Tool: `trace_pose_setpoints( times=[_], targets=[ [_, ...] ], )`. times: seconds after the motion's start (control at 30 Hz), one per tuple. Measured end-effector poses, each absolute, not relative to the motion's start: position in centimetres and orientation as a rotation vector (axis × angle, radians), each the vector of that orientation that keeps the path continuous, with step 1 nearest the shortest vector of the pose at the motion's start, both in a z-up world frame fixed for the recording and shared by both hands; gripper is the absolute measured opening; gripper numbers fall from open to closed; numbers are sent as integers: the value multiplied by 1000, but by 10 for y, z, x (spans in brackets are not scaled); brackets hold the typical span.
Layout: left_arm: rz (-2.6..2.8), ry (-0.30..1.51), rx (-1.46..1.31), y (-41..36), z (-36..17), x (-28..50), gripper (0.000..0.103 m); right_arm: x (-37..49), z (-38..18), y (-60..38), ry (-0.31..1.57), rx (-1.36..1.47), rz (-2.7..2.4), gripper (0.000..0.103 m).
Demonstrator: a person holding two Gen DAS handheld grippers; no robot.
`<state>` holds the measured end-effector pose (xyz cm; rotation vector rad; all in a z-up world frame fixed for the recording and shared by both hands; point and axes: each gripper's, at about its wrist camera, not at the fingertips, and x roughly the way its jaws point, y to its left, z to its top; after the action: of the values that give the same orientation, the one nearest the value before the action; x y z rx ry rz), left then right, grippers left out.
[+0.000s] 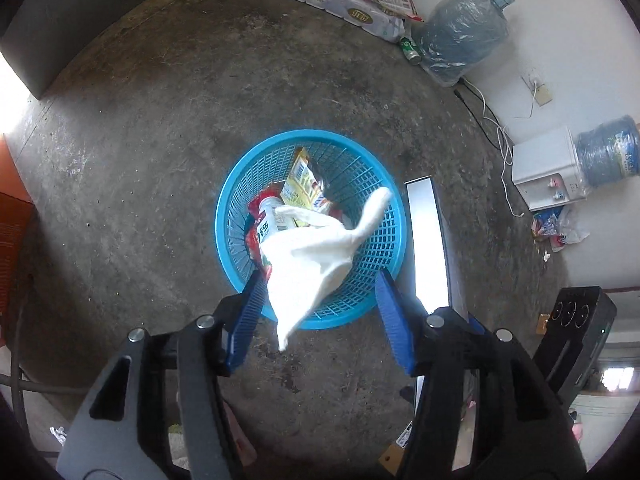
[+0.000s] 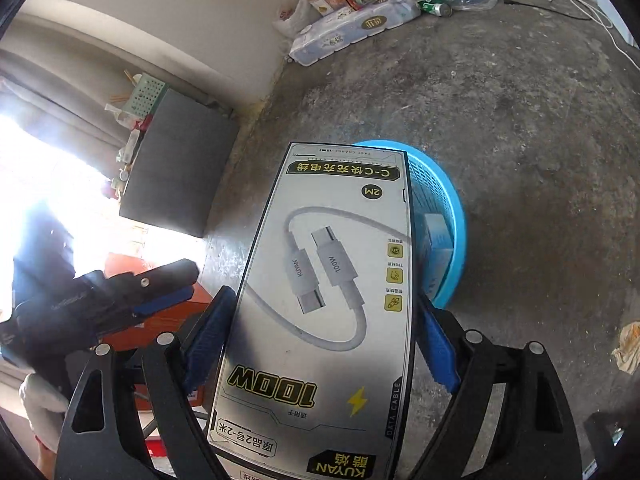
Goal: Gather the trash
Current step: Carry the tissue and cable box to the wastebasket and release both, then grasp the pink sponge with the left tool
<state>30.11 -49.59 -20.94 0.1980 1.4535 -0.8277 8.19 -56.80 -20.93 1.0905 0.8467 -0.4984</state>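
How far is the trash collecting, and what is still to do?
Done: a bottle and wrappers lie in the blue basket. In hand: white tissue is falling into it from the left gripper, jaws open; the right gripper holds a cable box above the basket. Left: a green can and crumpled paper on the floor.

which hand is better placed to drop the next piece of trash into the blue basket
Right. The right gripper holds the cable box by the blue basket; the left gripper is open over it, its white tissue already falling.
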Motion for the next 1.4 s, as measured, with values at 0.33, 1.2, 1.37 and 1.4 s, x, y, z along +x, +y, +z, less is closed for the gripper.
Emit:
trace_pose_setpoints(
  times=[0.33, 1.2, 1.37, 1.4],
  targets=[
    [-857, 1307, 171, -396, -138, 294, 58, 75, -238, -579, 840, 1160, -598, 84],
    [-552, 911, -160, -18, 14, 212, 69, 103, -46, -425, 843, 864, -274, 84],
    [-463, 912, -251, 47, 3, 204, 70, 148, -9, -361, 884, 761, -108, 87],
    [-453, 917, -259, 54, 1, 203, 70, 157, -4, -347, 892, 746, -72, 87]
  ],
)
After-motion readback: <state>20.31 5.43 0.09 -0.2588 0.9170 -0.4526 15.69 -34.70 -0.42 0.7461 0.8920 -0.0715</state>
